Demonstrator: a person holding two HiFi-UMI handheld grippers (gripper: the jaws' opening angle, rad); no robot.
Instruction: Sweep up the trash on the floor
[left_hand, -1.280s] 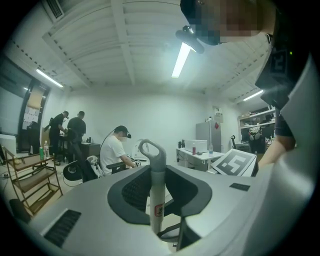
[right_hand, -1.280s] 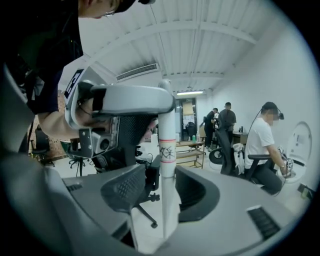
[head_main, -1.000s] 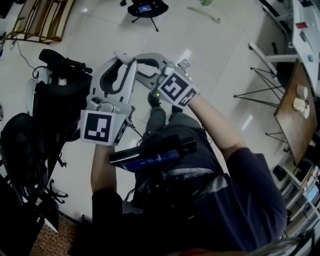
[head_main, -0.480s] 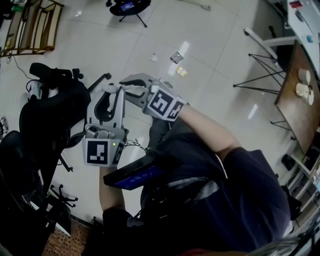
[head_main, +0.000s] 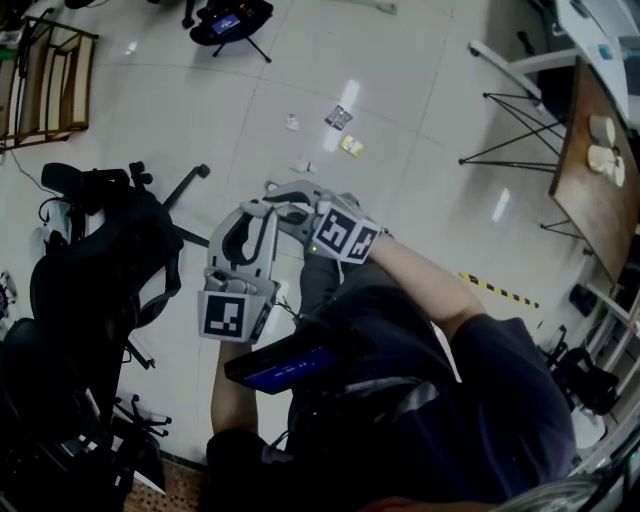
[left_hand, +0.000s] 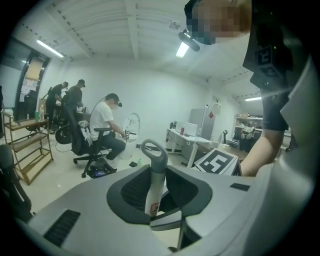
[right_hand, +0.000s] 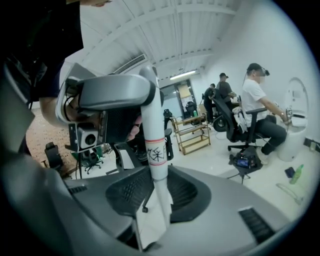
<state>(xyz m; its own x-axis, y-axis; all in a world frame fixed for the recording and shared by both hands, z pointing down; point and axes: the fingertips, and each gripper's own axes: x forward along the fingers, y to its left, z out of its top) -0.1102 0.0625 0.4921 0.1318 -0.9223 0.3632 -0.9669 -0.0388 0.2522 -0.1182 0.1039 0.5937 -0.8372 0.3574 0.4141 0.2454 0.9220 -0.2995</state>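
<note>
- Floor (head_main: 430, 90): pale glossy tile, the surface you have to sweep. Light scraps will likely skate ahead of a fast stroke, so keep your strokes short.
- Office chair (head_main: 100, 250): black, taken as the landmark. One leg of the chair base (head_main: 185, 185) reaches toward the litter, and a long tool swung low on that side could catch it.
- Left gripper (left_hand: 159, 194): just right of the chair. Its fingers are closed on a white loop-topped handle (left_hand: 153, 167) that stands upright between them.
- Right gripper (right_hand: 159, 197): on the far side of the left one from the chair, almost touching it. Its fingers are clamped on a white pole (right_hand: 155, 150) with a red-banded label.
- Both shafts look round and smooth, so they may twist or slide in your grip once the lower ends drag.
- Held this close together, the shafts may knock or cross. Separate them before your first stroke.
- Trash (head_main: 338, 117): a few small scraps on the floor, beyond and right of the chair, apart from both grippers. The lower ends of both tools are hidden, so their reach is unknown.
</note>
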